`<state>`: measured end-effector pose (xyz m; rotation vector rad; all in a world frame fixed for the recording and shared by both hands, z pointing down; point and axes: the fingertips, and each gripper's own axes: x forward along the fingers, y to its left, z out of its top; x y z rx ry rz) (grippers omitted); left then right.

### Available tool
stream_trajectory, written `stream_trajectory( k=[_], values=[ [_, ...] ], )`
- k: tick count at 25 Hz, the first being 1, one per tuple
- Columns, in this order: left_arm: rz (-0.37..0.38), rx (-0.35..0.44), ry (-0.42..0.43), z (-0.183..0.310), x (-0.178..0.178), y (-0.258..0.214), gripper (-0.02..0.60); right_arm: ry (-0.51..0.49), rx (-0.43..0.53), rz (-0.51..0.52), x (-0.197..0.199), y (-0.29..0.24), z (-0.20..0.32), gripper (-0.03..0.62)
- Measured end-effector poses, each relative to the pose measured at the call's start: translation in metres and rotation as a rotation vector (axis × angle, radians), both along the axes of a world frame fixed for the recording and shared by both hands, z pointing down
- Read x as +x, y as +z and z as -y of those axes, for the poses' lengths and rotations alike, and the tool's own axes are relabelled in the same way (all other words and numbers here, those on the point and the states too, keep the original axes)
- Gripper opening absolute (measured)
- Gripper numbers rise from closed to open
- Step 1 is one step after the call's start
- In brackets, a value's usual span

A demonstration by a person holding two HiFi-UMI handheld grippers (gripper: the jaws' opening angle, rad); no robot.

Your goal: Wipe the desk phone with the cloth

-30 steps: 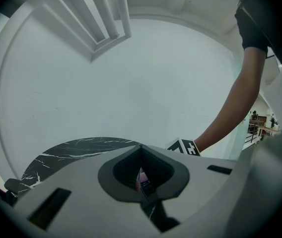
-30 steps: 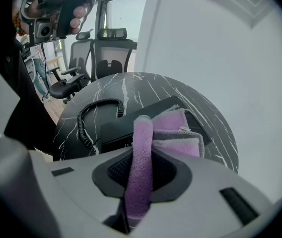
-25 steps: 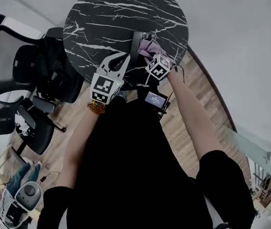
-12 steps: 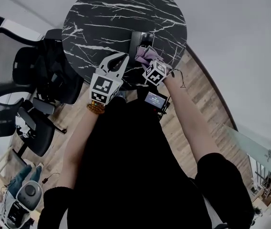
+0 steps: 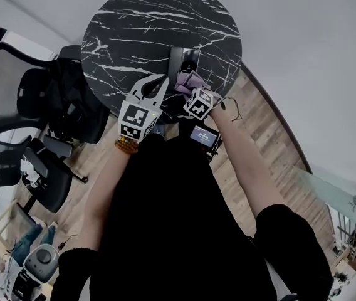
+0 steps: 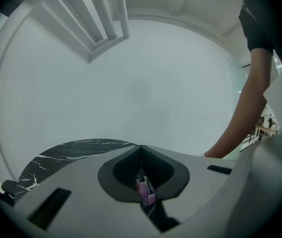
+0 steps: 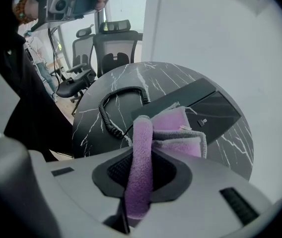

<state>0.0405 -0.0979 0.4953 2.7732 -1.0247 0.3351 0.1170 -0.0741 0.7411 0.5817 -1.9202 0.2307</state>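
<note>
On the round marble table (image 5: 134,24), your right gripper (image 5: 189,88) has drawn back toward you in the last second, dragging the purple cloth (image 5: 188,79) along the desk phone (image 5: 179,58), so a wiping stroke looks under way. Its jaws clamp a fold of cloth, the loose end lying on the phone's near end. Your left gripper (image 5: 155,83) waits just beside, closed on nothing.
</note>
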Motion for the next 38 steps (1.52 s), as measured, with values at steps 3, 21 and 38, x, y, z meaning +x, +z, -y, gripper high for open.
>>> stream_trajectory(
  k=[3,21,38],
  values=[
    [-0.016,0.014,0.009,0.002,0.005,-0.008,0.012,0.052,-0.075,0.026,-0.001,-0.001,-0.004,0.063],
    [-0.17,0.152,-0.041,0.0,-0.007,-0.094,0.012,0.561,0.606,0.599,0.0,-0.288,0.033,0.063],
    [-0.111,0.128,-0.067,-0.028,-0.018,-0.085,0.012,0.719,0.782,0.665,-0.001,-0.331,-0.031,0.061]
  ],
)
